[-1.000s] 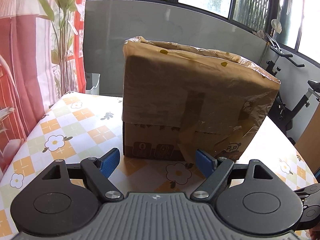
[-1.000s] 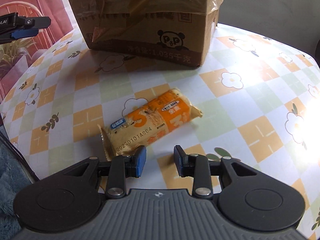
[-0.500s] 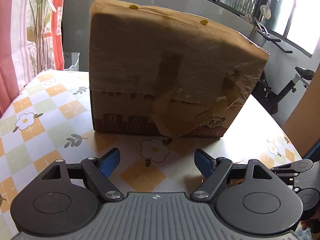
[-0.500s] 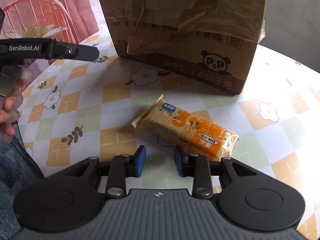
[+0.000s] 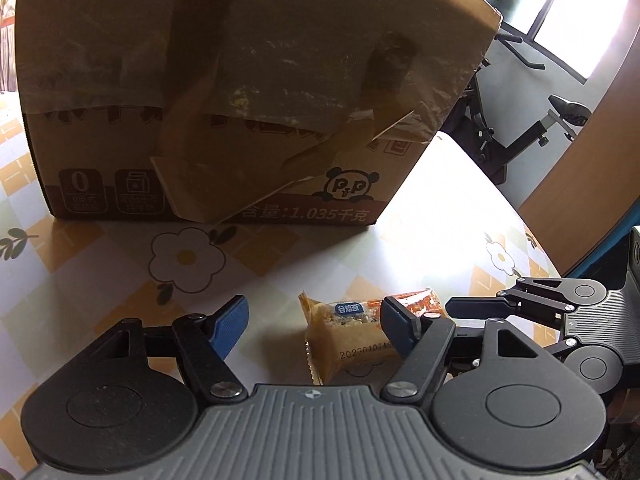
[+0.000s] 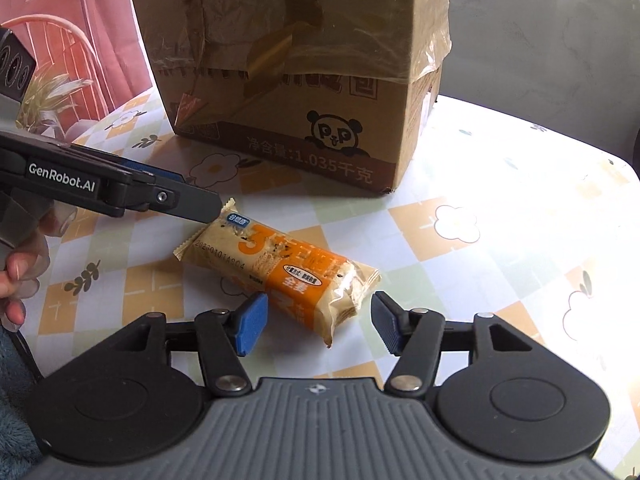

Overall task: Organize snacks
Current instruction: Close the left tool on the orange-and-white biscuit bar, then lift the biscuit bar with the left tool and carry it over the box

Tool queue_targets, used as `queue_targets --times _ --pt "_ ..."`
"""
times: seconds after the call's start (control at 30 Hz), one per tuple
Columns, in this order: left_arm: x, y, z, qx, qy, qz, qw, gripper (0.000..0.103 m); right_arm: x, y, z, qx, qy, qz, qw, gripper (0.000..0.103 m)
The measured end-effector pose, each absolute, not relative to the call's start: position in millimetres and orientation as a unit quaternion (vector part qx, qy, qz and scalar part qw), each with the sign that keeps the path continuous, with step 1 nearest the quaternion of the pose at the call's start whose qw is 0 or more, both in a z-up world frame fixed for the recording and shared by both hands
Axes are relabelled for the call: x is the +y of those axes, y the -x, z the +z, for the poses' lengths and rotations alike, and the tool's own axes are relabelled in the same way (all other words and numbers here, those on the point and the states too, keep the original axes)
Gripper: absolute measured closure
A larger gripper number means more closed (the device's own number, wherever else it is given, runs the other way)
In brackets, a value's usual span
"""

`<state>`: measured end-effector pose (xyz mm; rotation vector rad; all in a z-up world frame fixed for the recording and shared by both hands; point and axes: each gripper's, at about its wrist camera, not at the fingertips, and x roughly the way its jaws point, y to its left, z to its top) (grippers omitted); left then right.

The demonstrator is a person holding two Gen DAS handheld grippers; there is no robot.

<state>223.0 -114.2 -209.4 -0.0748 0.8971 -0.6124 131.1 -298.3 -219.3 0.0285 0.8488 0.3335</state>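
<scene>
An orange and beige wrapped snack bar lies flat on the flowered tablecloth, in front of a taped cardboard box. My right gripper hangs over the bar's near orange end; its jaws are opening, the end lies between them, and the pads are clear of it. My left gripper is low over the other end of the snack bar. Its jaws are closing, with the bar close to the right pad and the left pad far off. One of its fingers reaches the bar's far end.
The cardboard box stands tall just behind the bar and fills the back of both views. The table's far edge runs to the right of it, with exercise bikes beyond. A person's hand holds the left gripper.
My left gripper has come down and forward towards the table, and the snack bar now shows between its jaws. My right gripper's jaws have widened from nearly shut, with the bar's end between them.
</scene>
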Motion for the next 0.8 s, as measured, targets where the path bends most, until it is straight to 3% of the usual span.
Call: queue_targets --times 0.27,0.4,0.8 --pt "-130 -227 -233 0.451 0.057 -0.311 0.835 0.032 -292 -135 -226 0.406 -0.007 0.172 0.897 0.041" --pt "-126 -227 -241 0.449 0.081 -0.326 0.828 0.044 -292 -136 -227 0.404 -0.010 0.174 0.898 0.044" --pt "-111 -222 -223 0.428 0.077 -0.297 0.850 0.046 -277 -142 -219 0.398 -0.016 0.178 0.900 0.048"
